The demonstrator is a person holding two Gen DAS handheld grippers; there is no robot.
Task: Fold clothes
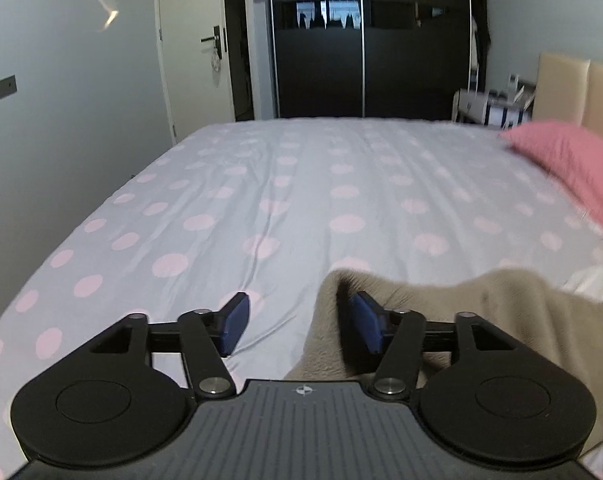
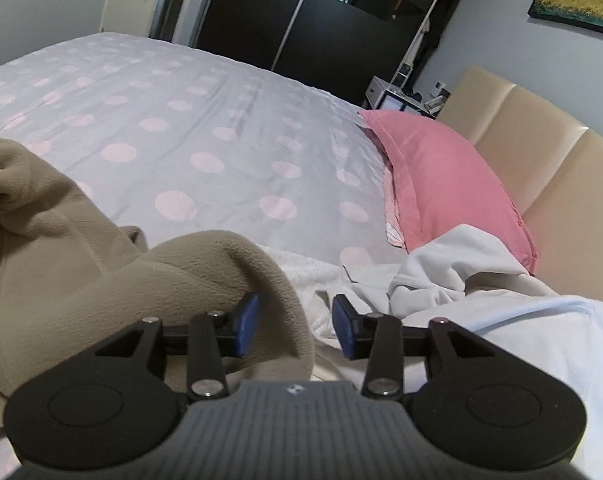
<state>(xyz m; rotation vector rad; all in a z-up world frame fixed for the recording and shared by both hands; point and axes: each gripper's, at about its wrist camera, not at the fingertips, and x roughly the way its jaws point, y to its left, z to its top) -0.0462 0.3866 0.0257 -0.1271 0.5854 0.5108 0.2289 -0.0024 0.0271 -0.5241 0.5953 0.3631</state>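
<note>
A beige fleece garment (image 1: 481, 304) lies bunched on the near side of the bed. In the left wrist view its edge drapes over the right finger (image 1: 367, 326) and reaches partway into the gap. My left gripper (image 1: 301, 324) is open, its left pad over bare sheet. In the right wrist view a rolled fold of the same fleece (image 2: 205, 268) covers the left finger (image 2: 247, 330) and fills part of the gap. My right gripper (image 2: 296, 330) is open around that fold, not clamped. White clothes (image 2: 441, 276) and a pale blue piece (image 2: 549, 344) lie to its right.
The bed has a pale sheet with pink dots (image 1: 285, 200), flat and wide ahead. A pink pillow (image 2: 445, 176) rests against the cream headboard (image 2: 549, 152) on the right. A dark wardrobe (image 1: 361, 52), a door (image 1: 197, 52) and a bedside shelf (image 1: 489, 106) stand beyond the bed.
</note>
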